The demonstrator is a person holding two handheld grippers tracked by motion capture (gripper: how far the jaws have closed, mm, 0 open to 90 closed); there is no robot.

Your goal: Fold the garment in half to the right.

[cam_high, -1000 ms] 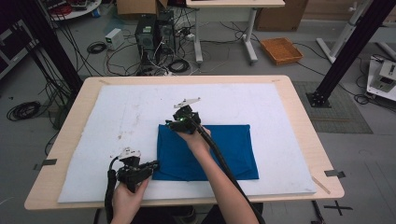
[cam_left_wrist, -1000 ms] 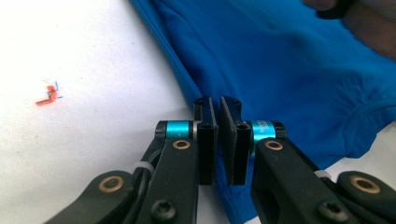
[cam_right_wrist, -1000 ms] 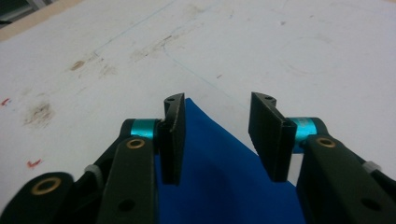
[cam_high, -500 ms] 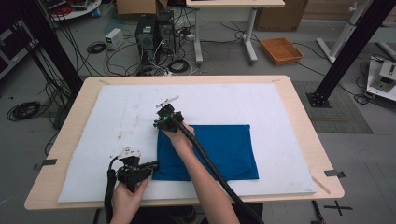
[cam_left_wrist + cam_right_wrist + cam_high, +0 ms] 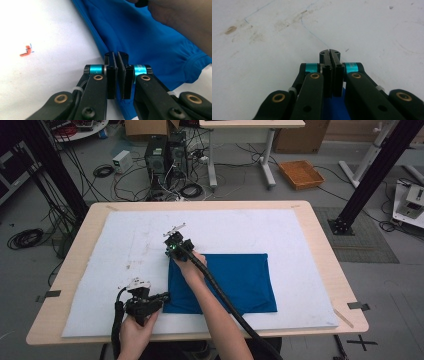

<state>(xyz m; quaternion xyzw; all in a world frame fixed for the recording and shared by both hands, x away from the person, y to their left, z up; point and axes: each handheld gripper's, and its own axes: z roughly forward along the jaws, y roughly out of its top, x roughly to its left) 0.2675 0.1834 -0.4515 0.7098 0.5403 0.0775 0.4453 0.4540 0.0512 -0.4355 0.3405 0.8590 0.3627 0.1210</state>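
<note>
Wide wooden table point(image 5: 320, 230) under a white mat point(image 5: 250, 232), stained and pen-marked near the far left. On the mat's near middle, a folded blue cloth point(image 5: 235, 280), roughly rectangular, flat, its left edge running from the far-left corner down to the near-left corner.

Right forearm stretched diagonally from the bottom edge up across the cloth's left part, hand point(image 5: 192, 267) resting on the blue fabric, cable trailing back along the arm. At the far-left corner of the cloth, the right gripper point(image 5: 175, 251), pointed away from the person and tipped down toward the mat; jaws just closed together, with blue fabric visible beneath them in the right gripper view point(image 5: 329, 56), the pads meeting over the corner's edge. Pinch on the cloth likely, though the fabric between the pads hidden.

Left hand point(image 5: 134, 332) low at the near edge, wrist straight, left gripper point(image 5: 162, 299) pointed rightward at the cloth's near-left corner. Jaws brought together, clamped on the cloth's edge, seen plainly in the left gripper view point(image 5: 117, 72).

Small orange mark point(image 5: 27, 50) on the mat, well apart from the cloth.
</note>
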